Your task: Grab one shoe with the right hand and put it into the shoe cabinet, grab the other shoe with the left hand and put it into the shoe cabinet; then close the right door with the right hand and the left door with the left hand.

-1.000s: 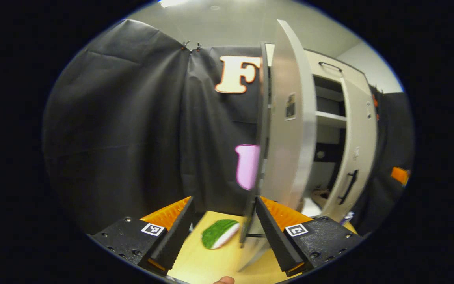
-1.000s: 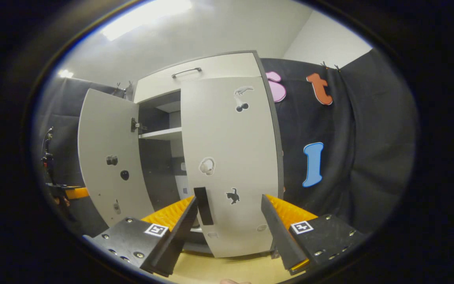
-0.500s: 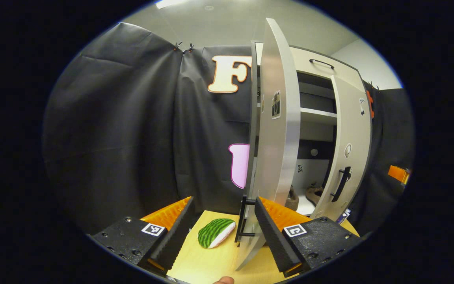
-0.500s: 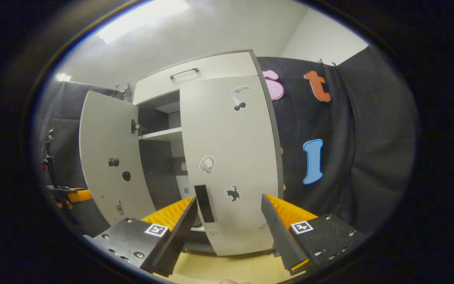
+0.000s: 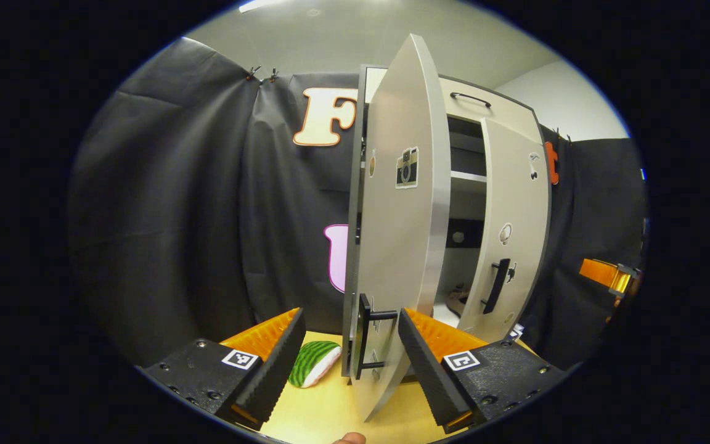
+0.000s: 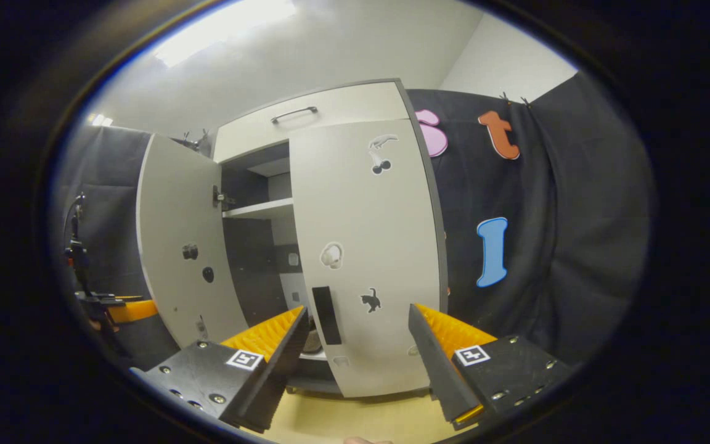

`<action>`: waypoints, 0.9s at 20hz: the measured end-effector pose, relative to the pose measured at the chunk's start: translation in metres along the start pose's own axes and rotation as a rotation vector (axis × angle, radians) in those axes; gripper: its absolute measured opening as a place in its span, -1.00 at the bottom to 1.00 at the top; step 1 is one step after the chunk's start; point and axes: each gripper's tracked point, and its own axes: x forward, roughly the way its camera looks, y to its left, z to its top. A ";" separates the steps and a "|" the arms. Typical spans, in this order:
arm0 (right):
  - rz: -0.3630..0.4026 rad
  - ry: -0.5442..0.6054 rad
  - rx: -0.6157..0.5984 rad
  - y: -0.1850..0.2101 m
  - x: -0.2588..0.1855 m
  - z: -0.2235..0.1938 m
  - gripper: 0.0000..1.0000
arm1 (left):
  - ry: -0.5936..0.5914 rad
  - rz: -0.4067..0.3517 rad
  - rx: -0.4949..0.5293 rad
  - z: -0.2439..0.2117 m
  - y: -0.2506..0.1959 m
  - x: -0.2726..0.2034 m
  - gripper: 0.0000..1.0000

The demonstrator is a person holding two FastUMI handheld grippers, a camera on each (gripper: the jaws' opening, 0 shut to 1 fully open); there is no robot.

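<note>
Clearly, we were at the door-closing stage. Going left to right in the left gripper view, our left gripper (image 5: 347, 364) stood wide open and empty, with a green-striped toy (image 5: 313, 364) lying on the table (image 5: 324, 413) between its fingers and farther off. Just right of that, the left door (image 5: 401, 246) stood half-open, edge-on to us, its long axis upright; its black handle (image 5: 364, 336) sat just ahead of the gripper, close by the right-hand finger. We judged the coming push would go rightward against this door, and the left gripper was plainly the nearer one. Beyond the door, a shoe (image 5: 457, 302) showed low inside the cabinet (image 5: 484, 114). The right door (image 5: 506, 234) looked nearly shut.

In the right gripper view, the left door (image 6: 185, 246) swung outward at left, the right door (image 6: 367, 246) faced us, and our right gripper (image 6: 355, 364) was also wide open, holding nothing.

We read no writing; the doors carried only picture stickers: a camera, headphones, a cat.
</note>
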 end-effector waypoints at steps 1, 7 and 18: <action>-0.004 0.000 0.002 0.000 -0.001 0.000 0.94 | 0.000 -0.013 0.004 0.000 -0.008 0.003 0.77; -0.050 -0.004 -0.006 -0.013 -0.013 0.003 0.94 | 0.005 -0.100 -0.001 -0.001 -0.044 0.018 0.88; -0.124 -0.006 -0.010 -0.037 -0.028 0.005 0.94 | 0.021 -0.163 -0.030 -0.007 -0.076 0.052 0.88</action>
